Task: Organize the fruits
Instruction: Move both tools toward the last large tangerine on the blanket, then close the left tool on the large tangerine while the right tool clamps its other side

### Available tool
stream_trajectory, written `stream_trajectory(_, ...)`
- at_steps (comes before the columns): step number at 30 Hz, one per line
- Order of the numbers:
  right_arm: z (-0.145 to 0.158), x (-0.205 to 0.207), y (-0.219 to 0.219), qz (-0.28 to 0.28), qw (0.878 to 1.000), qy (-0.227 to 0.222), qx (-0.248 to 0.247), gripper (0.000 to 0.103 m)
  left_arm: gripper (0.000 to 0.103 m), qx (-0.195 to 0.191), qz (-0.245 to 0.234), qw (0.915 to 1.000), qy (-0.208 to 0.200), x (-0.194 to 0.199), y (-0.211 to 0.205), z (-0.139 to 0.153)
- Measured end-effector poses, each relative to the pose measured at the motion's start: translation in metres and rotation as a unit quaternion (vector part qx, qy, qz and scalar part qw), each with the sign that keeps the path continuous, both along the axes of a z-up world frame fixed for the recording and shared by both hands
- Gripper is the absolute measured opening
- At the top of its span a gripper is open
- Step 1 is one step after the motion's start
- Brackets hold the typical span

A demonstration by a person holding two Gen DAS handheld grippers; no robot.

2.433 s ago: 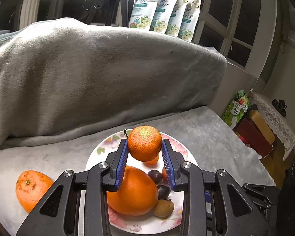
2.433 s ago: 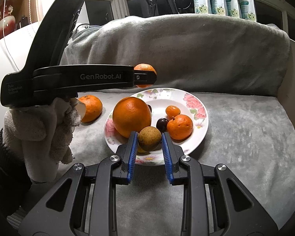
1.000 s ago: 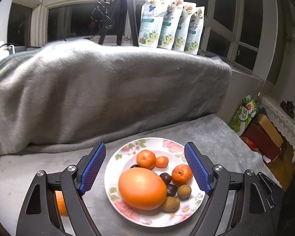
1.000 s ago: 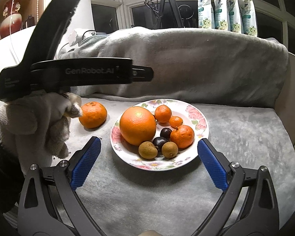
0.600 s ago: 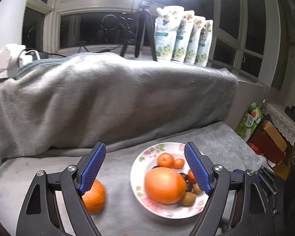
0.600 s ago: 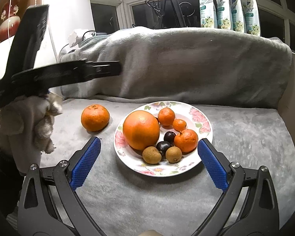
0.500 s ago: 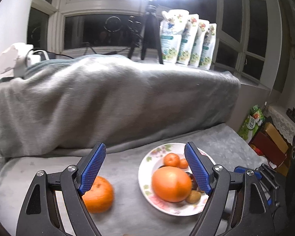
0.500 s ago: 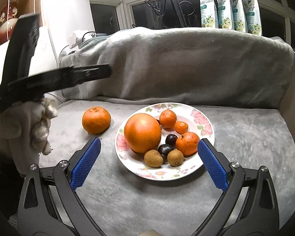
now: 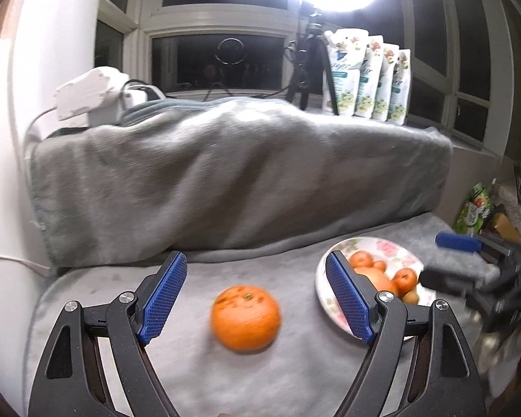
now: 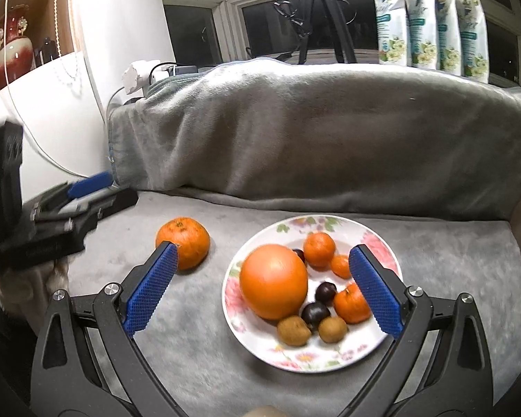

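A flowered plate (image 10: 330,352) on the grey blanket holds a large orange (image 10: 273,281), three tangerines, two dark fruits (image 10: 315,311) and two brown fruits (image 10: 293,330). One loose tangerine (image 10: 184,243) lies on the blanket left of the plate. My right gripper (image 10: 263,247) stands open above the plate's near side, holding nothing. My left gripper (image 9: 254,259) is open too, with the loose tangerine (image 9: 245,317) seen between its blue pads and untouched. In the left wrist view the plate (image 9: 404,246) sits to the right, with the blurred right gripper (image 9: 462,260) beyond it.
The grey blanket (image 9: 225,173) rises over a tall back behind the fruit. A white wall (image 10: 52,111) closes the left side. Several pouches (image 10: 430,21) and a tripod (image 10: 326,10) stand on the window sill. Packaged goods (image 9: 476,205) lie off the right edge.
Both grippers let their fruit go onto the plate and opened. The left gripper then swung left from the plate to the loose tangerine. The right gripper drew back a little.
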State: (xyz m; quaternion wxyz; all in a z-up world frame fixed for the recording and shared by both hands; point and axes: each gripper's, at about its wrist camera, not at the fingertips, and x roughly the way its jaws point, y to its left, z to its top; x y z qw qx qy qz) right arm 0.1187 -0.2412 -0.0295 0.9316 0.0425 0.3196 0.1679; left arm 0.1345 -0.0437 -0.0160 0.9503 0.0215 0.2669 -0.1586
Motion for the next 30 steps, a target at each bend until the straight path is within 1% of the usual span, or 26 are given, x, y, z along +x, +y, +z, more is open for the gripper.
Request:
stream_trajectory(4,0.004,0.015,0.014,0.019,1.0,0.013,0.014,0.101,0.082,0.003,0.013,0.9999,-0.003,-0.007,0.013,-0.005)
stream_trajectory(9,0.007,0.035,0.038,0.044,0.999,0.027,0.005,0.101,0.082,0.001,0.016,0.9999,0.001,-0.012,0.023,-0.013)
stream_trajectory(11,0.006,0.042,0.047,0.051,0.998,0.034,0.006,0.101,0.082,-0.005,0.016,0.9998,0.007,-0.011,0.028,-0.019)
stream_trajectory(15,0.003,0.06,0.064,0.072,0.995,0.06,0.016,0.101,0.082,-0.016,0.021,0.9992,0.029,-0.007,0.038,-0.034)
stream_trajectory(19,-0.005,0.074,0.08,0.088,0.993,0.084,0.013,0.101,0.082,-0.033,0.016,0.998,0.051,-0.005,0.045,-0.048)
stream_trajectory(21,-0.009,0.08,0.088,0.097,0.991,0.096,0.01,0.101,0.082,-0.045,0.008,0.9967,0.067,-0.002,0.047,-0.054)
stream_trajectory(25,-0.018,0.088,0.099,0.103,0.988,0.113,0.008,0.101,0.082,-0.056,-0.008,0.9941,0.092,0.0,0.046,-0.063)
stream_trajectory(30,-0.027,0.098,0.11,0.118,0.983,0.14,0.008,0.101,0.082,-0.083,-0.023,0.989,0.121,0.005,0.045,-0.072)
